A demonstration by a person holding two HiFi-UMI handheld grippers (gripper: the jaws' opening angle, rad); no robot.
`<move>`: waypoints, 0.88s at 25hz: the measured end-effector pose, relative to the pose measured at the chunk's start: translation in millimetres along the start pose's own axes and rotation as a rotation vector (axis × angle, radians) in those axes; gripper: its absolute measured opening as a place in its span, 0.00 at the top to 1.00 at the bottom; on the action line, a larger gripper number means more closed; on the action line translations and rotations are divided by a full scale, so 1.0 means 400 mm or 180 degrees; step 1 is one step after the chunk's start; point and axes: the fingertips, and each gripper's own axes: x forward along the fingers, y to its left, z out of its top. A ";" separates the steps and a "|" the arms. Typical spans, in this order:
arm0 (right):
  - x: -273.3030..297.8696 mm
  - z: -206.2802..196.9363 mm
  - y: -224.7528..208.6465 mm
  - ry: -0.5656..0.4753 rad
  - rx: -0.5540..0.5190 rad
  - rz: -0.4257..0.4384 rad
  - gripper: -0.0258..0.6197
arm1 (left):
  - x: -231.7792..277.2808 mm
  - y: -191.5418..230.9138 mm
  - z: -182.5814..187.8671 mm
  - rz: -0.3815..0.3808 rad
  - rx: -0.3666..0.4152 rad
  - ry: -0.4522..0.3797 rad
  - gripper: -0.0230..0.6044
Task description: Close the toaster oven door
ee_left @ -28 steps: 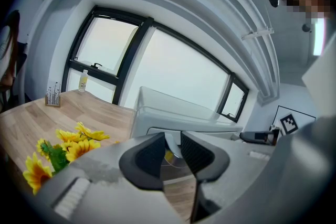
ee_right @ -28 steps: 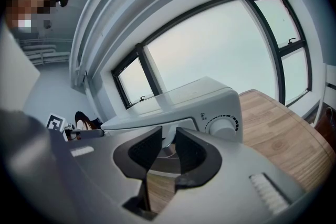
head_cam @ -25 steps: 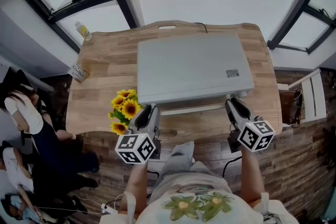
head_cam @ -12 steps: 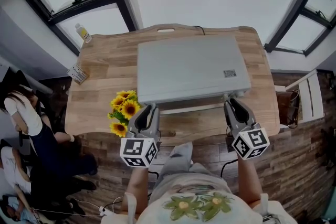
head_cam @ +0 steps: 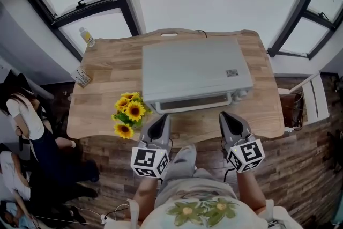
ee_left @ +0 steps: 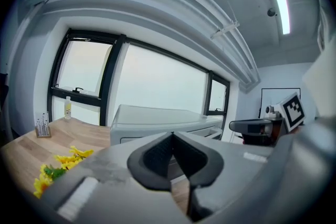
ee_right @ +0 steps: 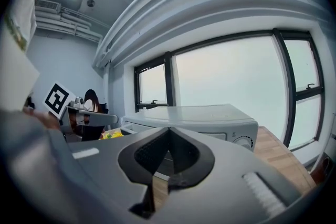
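**Head view.** One toaster oven (head_cam: 193,75) stands on one wooden table (head_cam: 102,110), at mid-depth and right of centre. Its long axis runs left to right across the picture. Its front faces the person, at the bottom of the picture. The door (head_cam: 187,103) stands up against the front; whether it is fully seated cannot be told. Two grippers are in view, both near the table's front edge and clear of the oven: the left gripper (head_cam: 161,120) and the right gripper (head_cam: 226,117). Also counted: one bunch of sunflowers (head_cam: 128,112) just left of the oven, one bottle (head_cam: 86,36) at the far left corner, and one small holder (head_cam: 81,76) at the left edge.

**Left gripper view.** The left gripper (ee_left: 172,135) has just been closing; its jaws meet at the tips with nothing between them. The toaster oven (ee_left: 157,118) lies ahead, apart from the jaws. One bunch of sunflowers (ee_left: 58,165), one bottle (ee_left: 67,108) and the right gripper (ee_left: 257,126) also show.

**Right gripper view.** The right gripper (ee_right: 169,129) has just been closing; its jaws are together and empty. The toaster oven (ee_right: 199,115) lies ahead, with one knob (ee_right: 242,140) at its right end.
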 end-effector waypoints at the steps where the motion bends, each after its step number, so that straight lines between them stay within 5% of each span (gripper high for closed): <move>1: -0.003 -0.002 0.010 0.0011 -0.0010 0.0008 0.96 | -0.004 -0.007 -0.001 -0.0018 -0.0002 -0.0003 0.96; 22: -0.066 -0.004 0.134 0.0028 -0.0140 0.0155 0.96 | -0.083 -0.095 -0.012 -0.0158 0.0017 -0.0052 0.96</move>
